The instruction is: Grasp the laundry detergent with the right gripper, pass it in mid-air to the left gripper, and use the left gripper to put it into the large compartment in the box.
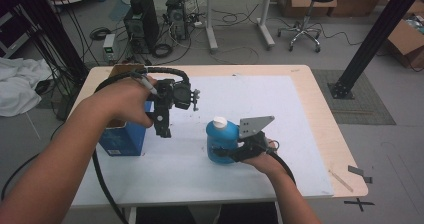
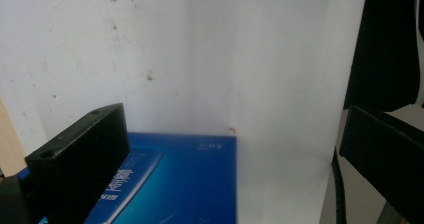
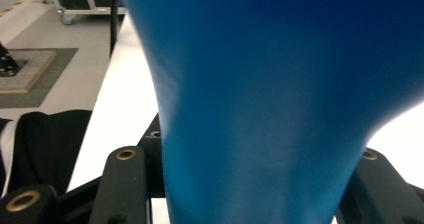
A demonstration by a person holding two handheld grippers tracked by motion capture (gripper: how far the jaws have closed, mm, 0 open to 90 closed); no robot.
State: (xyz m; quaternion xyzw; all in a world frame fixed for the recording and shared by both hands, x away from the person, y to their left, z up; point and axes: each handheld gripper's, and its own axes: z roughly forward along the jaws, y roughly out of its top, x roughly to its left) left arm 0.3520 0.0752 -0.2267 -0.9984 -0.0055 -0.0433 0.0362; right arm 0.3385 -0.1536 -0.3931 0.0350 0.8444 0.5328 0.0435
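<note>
Left gripper [image 1: 162, 129] raised above the table, pointing downward, jaws spread wide apart. Right gripper [image 1: 225, 151] low, level, reaching leftward, jaws clamped tight, forearm angled inward.

Even, soft room light fills the high view, while the near blue bottle [image 3: 260, 104] blurs and the white mat [image 2: 225, 59] glares pale.

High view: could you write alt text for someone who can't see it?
At a white-topped table, the right hand-held gripper clasps an upright blue bottle with a white cap. The left hand-held gripper hangs jaws-down beside a blue box at the table's left.
</note>
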